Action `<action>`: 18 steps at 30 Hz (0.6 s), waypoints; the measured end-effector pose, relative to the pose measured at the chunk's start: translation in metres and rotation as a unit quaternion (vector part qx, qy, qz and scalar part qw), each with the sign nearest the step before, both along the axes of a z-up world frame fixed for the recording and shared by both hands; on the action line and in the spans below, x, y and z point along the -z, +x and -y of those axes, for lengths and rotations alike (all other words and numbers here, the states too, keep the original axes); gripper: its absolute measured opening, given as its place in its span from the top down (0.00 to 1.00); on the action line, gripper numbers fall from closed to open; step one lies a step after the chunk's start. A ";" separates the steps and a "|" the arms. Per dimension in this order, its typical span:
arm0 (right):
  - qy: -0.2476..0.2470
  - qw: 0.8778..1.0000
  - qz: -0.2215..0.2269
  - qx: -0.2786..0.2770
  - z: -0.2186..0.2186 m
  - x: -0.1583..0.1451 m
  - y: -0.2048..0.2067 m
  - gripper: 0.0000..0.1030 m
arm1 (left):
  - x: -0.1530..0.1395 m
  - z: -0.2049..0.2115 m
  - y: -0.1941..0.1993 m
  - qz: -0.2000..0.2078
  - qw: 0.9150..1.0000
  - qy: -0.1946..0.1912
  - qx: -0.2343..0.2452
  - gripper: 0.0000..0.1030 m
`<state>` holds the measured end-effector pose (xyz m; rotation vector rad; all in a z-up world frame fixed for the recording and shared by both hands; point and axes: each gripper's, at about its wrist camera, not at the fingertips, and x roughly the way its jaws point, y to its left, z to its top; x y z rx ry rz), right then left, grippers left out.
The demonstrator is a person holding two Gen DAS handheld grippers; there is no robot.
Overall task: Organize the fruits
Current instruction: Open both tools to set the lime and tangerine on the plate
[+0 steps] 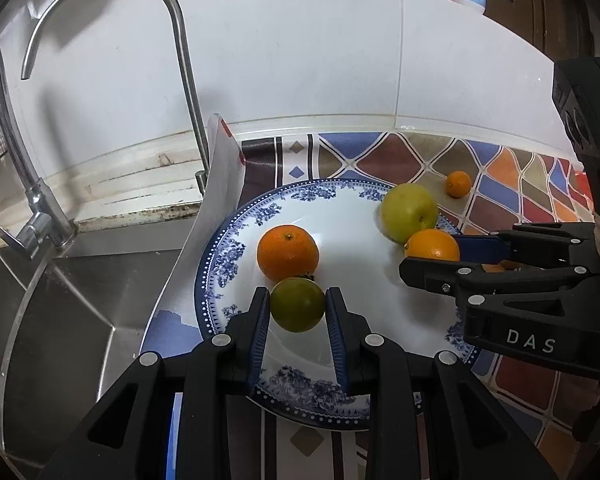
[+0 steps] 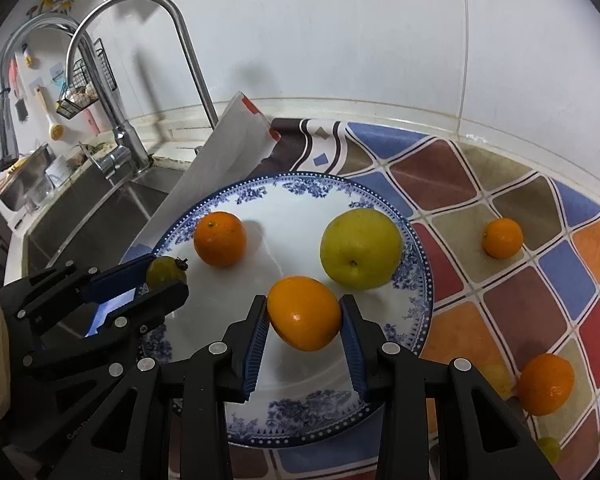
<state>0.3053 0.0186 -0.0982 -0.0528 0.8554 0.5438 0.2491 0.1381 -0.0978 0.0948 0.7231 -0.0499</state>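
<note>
A blue-and-white plate (image 1: 228,240) (image 2: 292,196) lies on a patterned cloth. On it sit an orange (image 1: 287,253) (image 2: 220,239) and a yellow-green apple (image 1: 409,213) (image 2: 361,253). My left gripper (image 1: 297,309) (image 2: 160,280) is shut on a small green fruit (image 1: 297,309) (image 2: 166,272) over the plate's left part. My right gripper (image 2: 304,314) (image 1: 432,252) is shut on another orange (image 2: 304,314) (image 1: 434,245) over the plate's front right. A small orange (image 1: 458,184) (image 2: 502,237) lies on the cloth to the right of the plate.
A steel sink (image 1: 72,300) with a tall faucet (image 1: 180,52) lies left of the plate. A white cutting board (image 1: 216,184) leans between them. More fruit lies at the right: an orange (image 2: 545,384) and green ones (image 2: 550,449). A tiled wall stands behind.
</note>
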 end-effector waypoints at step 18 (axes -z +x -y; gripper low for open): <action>0.007 1.000 0.025 0.015 0.019 -0.016 -0.018 0.61 | -0.030 0.008 -0.023 0.039 0.999 0.011 -0.020 0.50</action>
